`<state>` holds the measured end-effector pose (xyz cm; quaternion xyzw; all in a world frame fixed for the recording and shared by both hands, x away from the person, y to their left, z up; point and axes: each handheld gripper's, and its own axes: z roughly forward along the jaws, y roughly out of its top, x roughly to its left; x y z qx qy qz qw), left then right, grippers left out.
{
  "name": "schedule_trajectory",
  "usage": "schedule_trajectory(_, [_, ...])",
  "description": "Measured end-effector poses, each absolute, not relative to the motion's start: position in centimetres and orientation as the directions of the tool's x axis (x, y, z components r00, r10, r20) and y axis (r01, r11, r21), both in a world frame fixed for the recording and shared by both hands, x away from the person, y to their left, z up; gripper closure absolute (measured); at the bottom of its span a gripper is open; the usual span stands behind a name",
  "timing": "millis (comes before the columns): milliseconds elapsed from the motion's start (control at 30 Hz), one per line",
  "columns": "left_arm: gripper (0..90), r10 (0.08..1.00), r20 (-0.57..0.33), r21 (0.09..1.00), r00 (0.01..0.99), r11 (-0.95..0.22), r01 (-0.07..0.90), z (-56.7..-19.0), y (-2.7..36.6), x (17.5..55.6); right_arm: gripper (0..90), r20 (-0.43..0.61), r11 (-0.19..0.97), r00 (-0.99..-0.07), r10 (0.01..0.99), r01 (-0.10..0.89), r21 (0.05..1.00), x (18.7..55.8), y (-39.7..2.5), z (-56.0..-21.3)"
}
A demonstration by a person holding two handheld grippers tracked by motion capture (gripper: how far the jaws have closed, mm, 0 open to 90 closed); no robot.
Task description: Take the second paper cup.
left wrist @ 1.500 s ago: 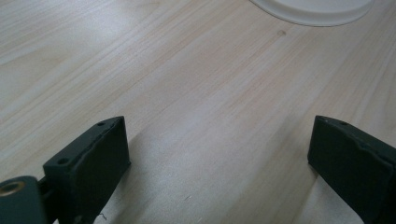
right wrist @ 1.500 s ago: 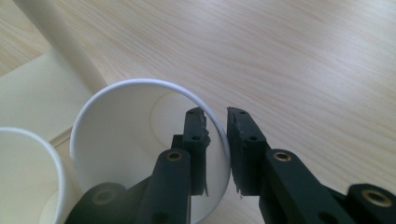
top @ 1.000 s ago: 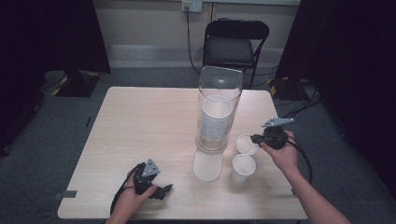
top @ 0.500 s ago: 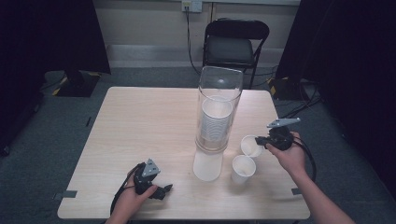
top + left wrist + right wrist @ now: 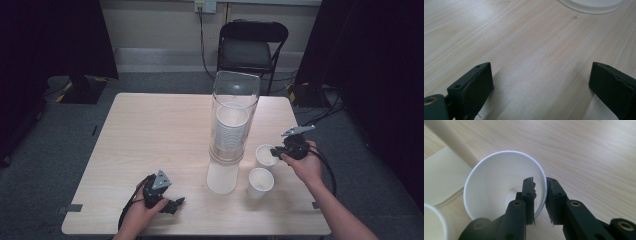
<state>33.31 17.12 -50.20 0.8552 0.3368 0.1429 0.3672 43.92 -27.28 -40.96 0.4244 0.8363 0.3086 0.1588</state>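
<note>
A white paper cup stands on the wooden table right of a tall clear tube that holds a stack of cups. My right gripper is shut on this cup's rim. The right gripper view has one jaw inside the wall and one outside, the gripper pinching it. A second paper cup stands just in front. My left gripper rests near the table's front edge, open over bare wood with nothing between its jaws.
A white round base sits in front of the tube, and its edge lies ahead of the left gripper. A black chair stands behind the table. The table's left half is bare wood.
The right hand and gripper have shifted slightly to the right at the cup's rim. The left gripper has not moved.
</note>
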Motion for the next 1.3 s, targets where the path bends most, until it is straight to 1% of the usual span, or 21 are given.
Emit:
schedule_trajectory(33, [4.7,0.681,-0.003,0.724,0.732,-0.503,0.471,-50.2,17.1,33.3,74.8,-0.007,0.446,-0.584,0.812,0.613,0.653,44.1,-27.3,-41.1])
schedule_trajectory(100, [4.6,0.68,-0.004,0.724,0.733,-0.503,0.471,-50.2,17.1,33.3,74.1,0.003,0.43,-0.578,0.816,0.61,0.666,44.3,-27.3,-41.2])
schedule_trajectory(200, [4.5,0.68,-0.005,0.724,0.733,-0.503,0.471,-50.2,17.1,33.3,67.2,0.001,0.419,-0.568,0.823,0.608,0.674,44.4,-27.3,-41.2])
schedule_trajectory(267, [4.5,0.68,-0.005,0.725,0.733,-0.503,0.471,-50.2,17.1,33.3,60.7,-0.003,0.406,-0.555,0.832,0.605,0.684,44.3,-27.4,-40.9])
schedule_trajectory(300, [4.5,0.68,-0.005,0.724,0.733,-0.503,0.471,-50.2,17.1,33.3,60.0,-0.002,0.404,-0.555,0.832,0.603,0.688,44.3,-27.5,-40.8])
schedule_trajectory(333, [4.5,0.68,-0.005,0.724,0.733,-0.503,0.471,-50.2,17.1,33.3,57.1,0.004,0.397,-0.55,0.835,0.607,0.689,44.2,-27.6,-40.7])
schedule_trajectory(433, [4.5,0.68,-0.004,0.724,0.734,-0.504,0.471,-50.2,17.1,33.3,43.4,-0.004,0.379,-0.537,0.844,0.59,0.713,43.9,-28.2,-40.2])
schedule_trajectory(600, [4.5,0.68,-0.004,0.724,0.733,-0.504,0.471,-50.2,17.1,33.3,28.6,0.013,0.34,-0.528,0.849,0.565,0.752,42.8,-29.4,-39.5])
schedule_trajectory(867, [4.5,0.68,-0.004,0.724,0.733,-0.504,0.471,-50.2,17.1,33.3,18.9,0.034,0.34,-0.556,0.831,0.555,0.759,40.4,-31.0,-39.8])
schedule_trajectory(1033, [4.5,0.68,-0.004,0.724,0.733,-0.504,0.471,-50.2,17.1,33.3,15.9,0.07,0.305,-0.554,0.83,0.555,0.774,39.1,-32.2,-40.1])
schedule_trajectory(1100, [4.5,0.68,-0.004,0.724,0.733,-0.504,0.471,-50.2,17.1,33.3,14.6,0.073,0.311,-0.564,0.823,0.553,0.773,38.6,-32.5,-40.5])
schedule_trajectory(1300, [4.5,0.68,-0.004,0.724,0.733,-0.504,0.471,-50.2,17.1,33.3,14.8,0.077,0.316,-0.581,0.81,0.543,0.778,36.8,-32.4,-42.2])
